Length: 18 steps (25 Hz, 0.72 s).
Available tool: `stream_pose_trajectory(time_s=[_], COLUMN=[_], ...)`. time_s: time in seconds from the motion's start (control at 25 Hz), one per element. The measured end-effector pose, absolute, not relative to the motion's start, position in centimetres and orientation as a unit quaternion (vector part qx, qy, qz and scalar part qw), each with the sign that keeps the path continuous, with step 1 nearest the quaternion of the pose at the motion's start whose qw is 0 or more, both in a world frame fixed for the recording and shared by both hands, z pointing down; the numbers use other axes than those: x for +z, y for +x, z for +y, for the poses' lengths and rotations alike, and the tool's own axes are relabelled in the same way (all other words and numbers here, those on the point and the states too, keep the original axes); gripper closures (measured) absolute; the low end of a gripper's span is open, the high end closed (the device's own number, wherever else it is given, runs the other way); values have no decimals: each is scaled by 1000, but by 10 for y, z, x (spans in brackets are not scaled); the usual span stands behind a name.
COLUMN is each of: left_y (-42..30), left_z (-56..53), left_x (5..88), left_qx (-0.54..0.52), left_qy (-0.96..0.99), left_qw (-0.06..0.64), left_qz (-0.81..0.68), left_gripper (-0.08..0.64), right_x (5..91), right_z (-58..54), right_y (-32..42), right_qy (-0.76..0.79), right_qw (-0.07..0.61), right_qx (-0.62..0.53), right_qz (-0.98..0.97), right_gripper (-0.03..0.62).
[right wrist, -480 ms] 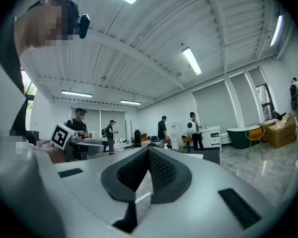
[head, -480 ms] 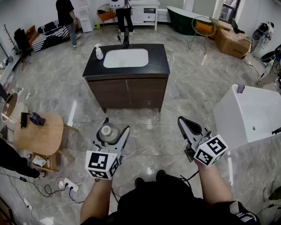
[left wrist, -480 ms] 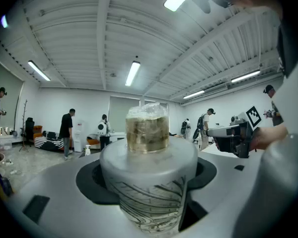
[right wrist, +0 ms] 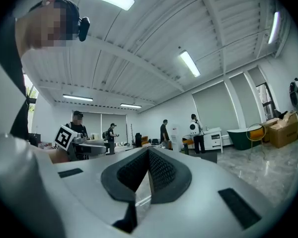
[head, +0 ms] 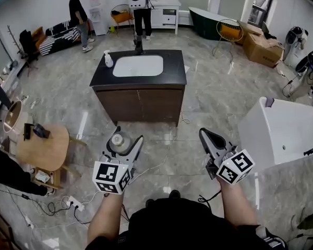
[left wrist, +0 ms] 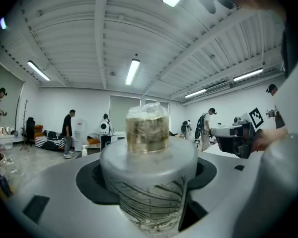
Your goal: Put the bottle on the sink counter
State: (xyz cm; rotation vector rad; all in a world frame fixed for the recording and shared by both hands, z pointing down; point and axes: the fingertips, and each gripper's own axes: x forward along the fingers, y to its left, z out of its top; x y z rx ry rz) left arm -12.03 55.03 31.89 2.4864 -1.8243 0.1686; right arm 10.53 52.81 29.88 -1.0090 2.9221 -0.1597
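My left gripper (head: 126, 136) is shut on the bottle (head: 118, 141), a pale ribbed bottle with a clear, yellowish cap. In the left gripper view the bottle (left wrist: 148, 172) stands upright between the wide-set jaws and fills the middle. The sink counter (head: 175, 75), a black top on a dark wood cabinet with a white basin (head: 138, 65), stands across the floor ahead of both grippers. My right gripper (head: 203, 133) is held at the right at about the same height, and its jaws (right wrist: 148, 171) are shut with nothing in them.
A white spray bottle (head: 109, 60) and a faucet (head: 138, 47) are on the counter. A round wooden table (head: 41, 149) stands at the left, a white tub (head: 281, 132) at the right. Cables and a power strip (head: 73, 203) lie on the floor. Two people (head: 79, 15) stand at the back.
My left gripper has moved a little forward with the bottle. The right gripper has hardly shifted. The person at the back left has stepped slightly right.
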Motion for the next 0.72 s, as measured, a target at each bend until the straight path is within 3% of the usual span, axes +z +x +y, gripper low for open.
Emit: stream_pose_trajectory(time_s=[0.24,0.72], left_y=[-82,-21], left_z=[520,456], left_x=[322,338], left_qx=[64,73], left_qy=[805,815], left_qw=[27,44], left_qz=[-590,-573], left_gripper=[207,207], right_x=[302,317], right_z=[513,460], right_y=[134,198], right_qy=[-309,-319], right_qw=[6,31], right_qx=[-18,-64], right_qz=[951,945], right_gripper=[578,578])
